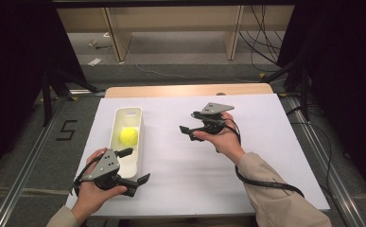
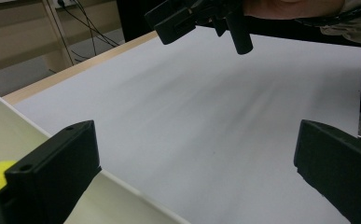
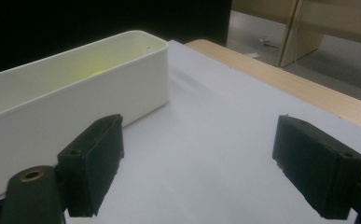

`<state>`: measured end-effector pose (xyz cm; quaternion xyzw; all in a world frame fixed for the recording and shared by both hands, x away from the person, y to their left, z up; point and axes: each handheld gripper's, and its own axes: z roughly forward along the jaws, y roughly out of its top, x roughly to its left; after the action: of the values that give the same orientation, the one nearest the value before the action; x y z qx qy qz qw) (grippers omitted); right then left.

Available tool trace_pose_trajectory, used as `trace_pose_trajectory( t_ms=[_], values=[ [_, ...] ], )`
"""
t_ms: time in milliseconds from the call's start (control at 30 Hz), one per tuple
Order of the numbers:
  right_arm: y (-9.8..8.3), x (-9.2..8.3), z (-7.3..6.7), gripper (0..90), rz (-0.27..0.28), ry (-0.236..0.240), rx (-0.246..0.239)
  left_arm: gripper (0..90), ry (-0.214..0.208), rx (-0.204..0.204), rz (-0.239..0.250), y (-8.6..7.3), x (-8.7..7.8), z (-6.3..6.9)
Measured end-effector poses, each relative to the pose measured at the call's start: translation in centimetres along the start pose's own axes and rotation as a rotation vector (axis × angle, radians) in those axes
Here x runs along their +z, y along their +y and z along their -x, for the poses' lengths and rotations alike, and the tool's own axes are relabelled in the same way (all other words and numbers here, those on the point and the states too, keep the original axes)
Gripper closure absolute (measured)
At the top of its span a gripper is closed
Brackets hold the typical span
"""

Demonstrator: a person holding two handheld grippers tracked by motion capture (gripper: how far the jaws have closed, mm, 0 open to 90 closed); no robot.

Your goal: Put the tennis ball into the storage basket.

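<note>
table [image 1: 265,156]: white sheet over wooden top | white bin [image 1: 119,125]: directly on it, at 9 o'clock, lengthwise 6–12

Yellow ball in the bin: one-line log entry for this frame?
yellow ball: inside white oblong plastic bin | left gripper: open, empty, near bin end | right gripper: open, empty, above white table

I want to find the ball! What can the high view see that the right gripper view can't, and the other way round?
High view alone: the yellow tennis ball lying inside the white bin, both hands, the left claw at the bin's near end, and the right claw held over the white table.

Right gripper view alone: a close look at its own two black jaws, standing wide apart, and a yellow glow on the bin's inner wall.

Both: the white bin, the white table and the wooden shelf legs behind.
</note>
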<state>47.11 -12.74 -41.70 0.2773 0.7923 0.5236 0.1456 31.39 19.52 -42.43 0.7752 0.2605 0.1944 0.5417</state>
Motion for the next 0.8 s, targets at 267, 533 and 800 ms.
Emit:
trace_pose_trajectory(
  t_ms=[267, 533, 800],
  values=[
    [-0.4, -1.4, 0.6, 17.3, 0.003, -0.023, 0.005, 0.0, 0.0, -0.002, 0.0, 0.0, 0.0, 0.0],
    [-1.0, -2.7, 1.2, 17.1, 0.005, -0.041, 0.011, 0.0, 0.0, 0.002, -0.001, 0.0, 0.0, 0.0],
    [-1.4, -3.8, 1.5, 17.0, 0.006, -0.057, 0.015, 0.0, 0.001, 0.001, -0.001, 0.0, 0.0, -0.1]
  ],
)
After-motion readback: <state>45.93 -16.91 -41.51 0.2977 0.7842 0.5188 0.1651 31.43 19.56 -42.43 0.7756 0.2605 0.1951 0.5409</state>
